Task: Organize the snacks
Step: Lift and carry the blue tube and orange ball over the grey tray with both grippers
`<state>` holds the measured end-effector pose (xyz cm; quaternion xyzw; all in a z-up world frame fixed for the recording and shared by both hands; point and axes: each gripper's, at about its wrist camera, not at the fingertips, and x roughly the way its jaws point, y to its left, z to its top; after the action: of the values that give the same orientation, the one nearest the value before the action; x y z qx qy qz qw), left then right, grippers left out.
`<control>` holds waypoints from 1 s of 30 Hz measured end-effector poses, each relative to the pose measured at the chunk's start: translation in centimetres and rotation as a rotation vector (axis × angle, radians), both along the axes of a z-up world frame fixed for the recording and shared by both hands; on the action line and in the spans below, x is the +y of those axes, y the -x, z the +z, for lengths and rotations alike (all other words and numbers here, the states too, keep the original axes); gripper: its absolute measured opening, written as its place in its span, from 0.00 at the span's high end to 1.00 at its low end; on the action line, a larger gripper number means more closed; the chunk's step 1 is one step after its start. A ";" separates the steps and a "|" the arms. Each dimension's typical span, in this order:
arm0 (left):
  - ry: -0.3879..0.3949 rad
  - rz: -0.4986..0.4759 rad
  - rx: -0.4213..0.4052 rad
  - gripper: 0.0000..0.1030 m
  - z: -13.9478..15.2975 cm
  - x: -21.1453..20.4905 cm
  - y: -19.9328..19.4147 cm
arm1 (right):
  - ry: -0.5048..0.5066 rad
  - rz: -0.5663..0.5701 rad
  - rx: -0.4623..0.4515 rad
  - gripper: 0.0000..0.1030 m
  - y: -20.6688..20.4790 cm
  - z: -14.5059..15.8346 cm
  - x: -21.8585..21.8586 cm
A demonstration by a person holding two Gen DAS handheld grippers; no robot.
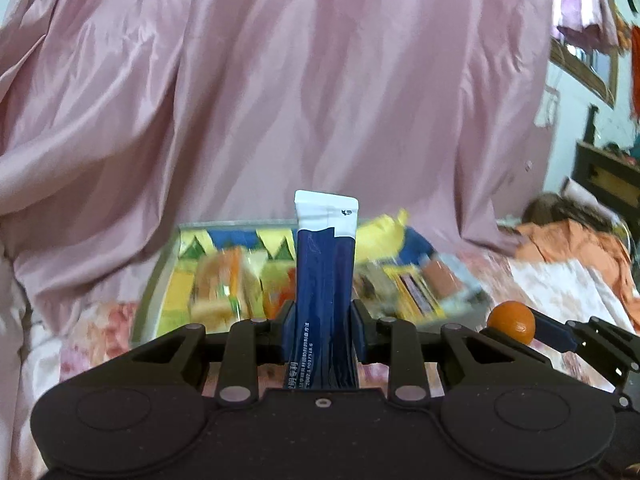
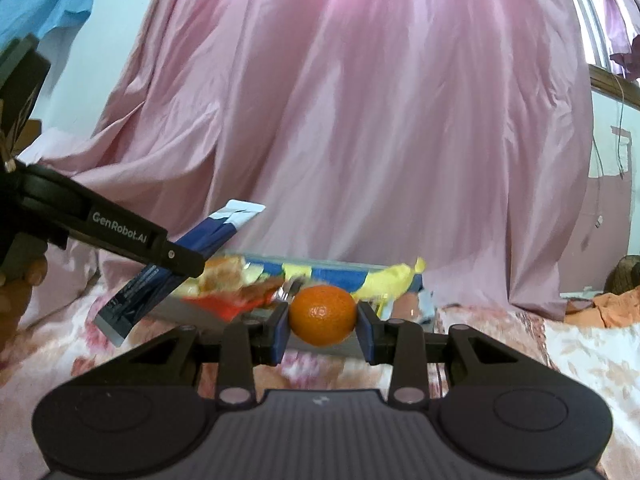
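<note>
The left gripper point(image 1: 324, 316) has its two blue-padded fingers point(image 1: 286, 330) closed on a long, narrow dark-blue foil sachet with a white sealed end point(image 1: 325, 280), which stands up between them, the white end well beyond the fingertips and the printed lower end running back toward the gripper body. The right gripper point(image 2: 322, 322) clamps a small round orange mandarin point(image 2: 322, 315) squarely between its own blue pads point(image 2: 280, 332), the fruit filling the gap. Just beyond both sets of fingertips lies a shallow tray with a pale rim point(image 1: 158, 276), crowded with blurred yellow, orange and red snack packets point(image 1: 216, 280). A yellow packet point(image 2: 390, 278) rises at the tray's far side, right of the mandarin. Behind everything hangs a pink satin drape point(image 1: 280, 80); below the fingers spreads a floral cloth point(image 2: 580, 348).
</note>
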<state>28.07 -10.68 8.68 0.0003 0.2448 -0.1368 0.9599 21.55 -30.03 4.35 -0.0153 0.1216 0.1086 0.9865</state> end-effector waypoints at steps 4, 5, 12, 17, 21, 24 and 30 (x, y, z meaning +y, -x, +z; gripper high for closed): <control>0.013 0.021 -0.015 0.71 0.6 0.2 -3.5 | -0.034 0.006 -0.009 0.62 -3.7 0.9 -0.2; 0.023 0.026 -0.012 0.71 0.6 0.2 -4.5 | -0.030 0.009 -0.009 0.62 -4.5 1.0 0.0; 0.047 0.027 0.000 0.71 0.1 -0.5 -9.9 | 0.002 0.010 0.016 0.62 -9.7 1.0 0.6; 0.057 0.026 0.026 0.71 -1.0 -1.2 -12.3 | 0.015 -0.005 0.063 0.62 -12.1 -0.2 0.5; 0.071 0.031 0.057 0.71 -2.0 -1.4 -13.5 | 0.040 -0.009 0.105 0.62 -13.5 -1.3 0.9; 0.076 0.034 0.071 0.71 -2.7 -1.4 -13.9 | 0.044 -0.009 0.129 0.62 -14.1 -1.8 1.2; 0.074 0.041 0.098 0.70 -4.0 -1.4 -14.2 | 0.022 -0.021 0.140 0.62 -14.2 -2.3 1.1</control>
<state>42.23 -12.13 4.68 -0.0470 0.2862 -0.1259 0.9487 35.77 -28.95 2.04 -0.0173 0.1917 0.0980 0.9764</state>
